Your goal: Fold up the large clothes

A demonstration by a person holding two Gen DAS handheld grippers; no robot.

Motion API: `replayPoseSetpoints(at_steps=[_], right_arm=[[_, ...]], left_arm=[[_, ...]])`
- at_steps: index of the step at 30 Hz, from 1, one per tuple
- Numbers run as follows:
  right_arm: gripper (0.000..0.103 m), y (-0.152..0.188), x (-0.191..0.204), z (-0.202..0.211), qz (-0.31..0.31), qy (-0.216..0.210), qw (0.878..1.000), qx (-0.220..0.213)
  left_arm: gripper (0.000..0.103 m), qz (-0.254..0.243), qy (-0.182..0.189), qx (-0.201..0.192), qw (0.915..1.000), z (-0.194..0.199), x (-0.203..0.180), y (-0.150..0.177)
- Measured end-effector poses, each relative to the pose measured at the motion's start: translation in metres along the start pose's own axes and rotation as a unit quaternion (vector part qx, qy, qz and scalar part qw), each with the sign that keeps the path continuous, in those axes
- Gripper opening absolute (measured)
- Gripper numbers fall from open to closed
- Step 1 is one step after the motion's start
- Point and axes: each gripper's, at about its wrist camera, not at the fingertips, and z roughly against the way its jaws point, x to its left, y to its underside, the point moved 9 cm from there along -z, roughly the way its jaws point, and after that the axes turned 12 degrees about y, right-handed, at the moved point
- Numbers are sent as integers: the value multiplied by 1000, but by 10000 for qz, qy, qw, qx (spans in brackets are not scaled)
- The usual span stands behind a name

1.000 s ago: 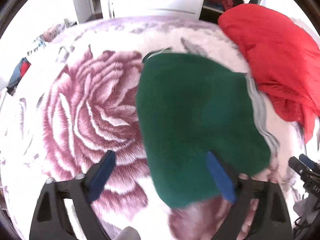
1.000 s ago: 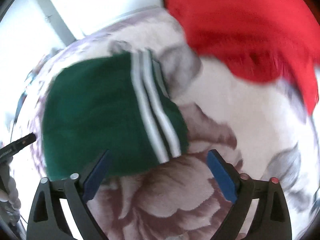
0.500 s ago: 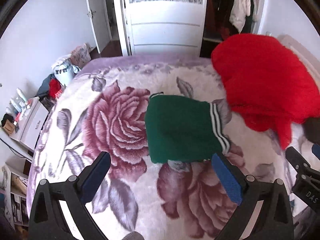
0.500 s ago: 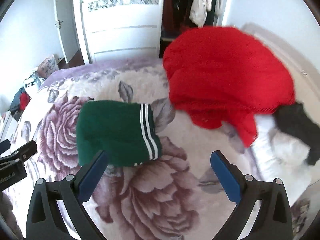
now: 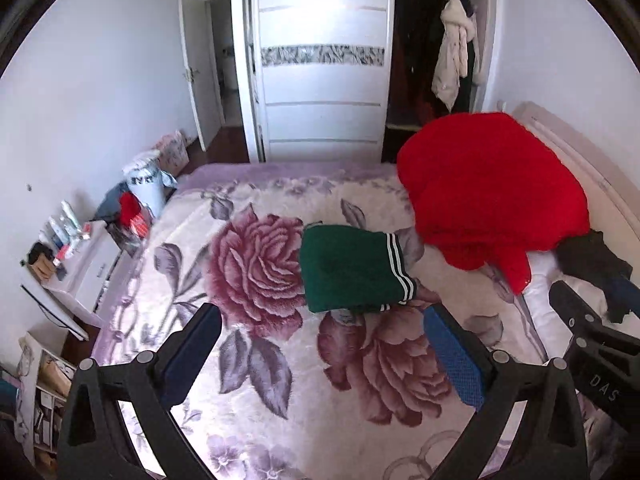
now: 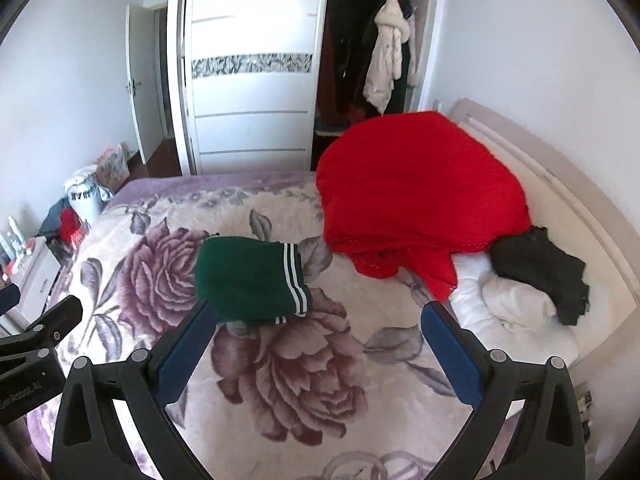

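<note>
A folded green garment with white stripes [image 5: 352,268] lies in the middle of the flowered bed cover [image 5: 256,360]; it also shows in the right wrist view [image 6: 252,280]. My left gripper [image 5: 320,352] is open and empty, held well above and in front of the garment. My right gripper [image 6: 316,344] is open and empty, also high above the bed. A large red garment [image 5: 492,188] is heaped at the bed's far right [image 6: 412,196]. The right gripper's body shows at the left wrist view's right edge [image 5: 592,348].
A black garment [image 6: 540,268] and a white bundle [image 6: 516,300] lie by the headboard at the right. A white wardrobe [image 5: 320,80] stands beyond the bed, its right side open with hanging clothes. A low white cabinet with bottles [image 5: 68,256] stands left of the bed.
Both grippers have pulled back and up from the green garment, which looked close and large before. It now lies folded and small on the bed.
</note>
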Motion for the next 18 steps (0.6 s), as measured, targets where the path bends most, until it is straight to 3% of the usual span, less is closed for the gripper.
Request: replayPoseSetpoints(at_steps=[7,18], right_arm=[[103,2,-43,59,-111,-21,9994,-319],[103,5,-80,85,129,-170,9985,-514]], left_arm=[[103,-4,-56,-252,9997,41,-15,8],[103,237,-91,-380,9990,58,-37,22]])
